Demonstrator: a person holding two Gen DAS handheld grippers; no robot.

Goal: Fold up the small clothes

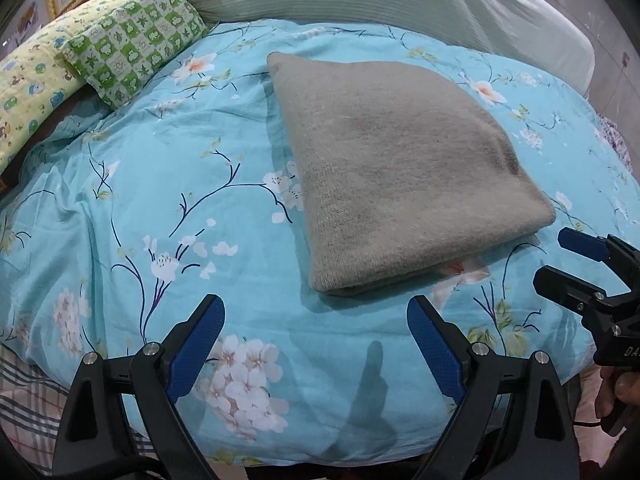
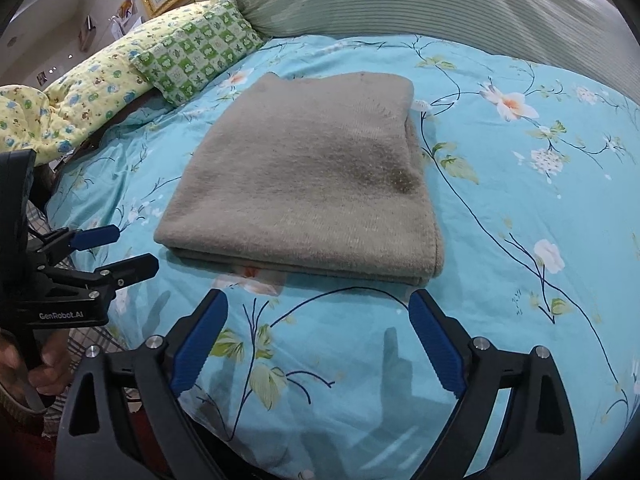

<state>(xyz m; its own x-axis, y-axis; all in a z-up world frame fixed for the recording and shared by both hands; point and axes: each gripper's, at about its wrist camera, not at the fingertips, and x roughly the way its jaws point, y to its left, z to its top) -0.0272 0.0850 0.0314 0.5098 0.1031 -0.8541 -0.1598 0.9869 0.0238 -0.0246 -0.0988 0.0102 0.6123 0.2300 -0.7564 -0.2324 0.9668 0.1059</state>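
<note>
Now, garment: we see the grey knit [image 1: 404, 168] folded flat on the bed [image 1: 160, 184].
Left claw [image 1: 316, 344]: open, empty; knit at 12–1 o'clock.
Right claw [image 2: 318, 340]: open, empty; knit at 12, just beyond.
Nearer: right, we judge.

Sweater [image 1: 400, 172]: fuzzy matt knit. Sheet [image 1: 160, 200]: smooth printed cotton-like cloth. Gripper pads [image 1: 196, 344]: blue textured rubbery; arms matt black plastic.
</note>
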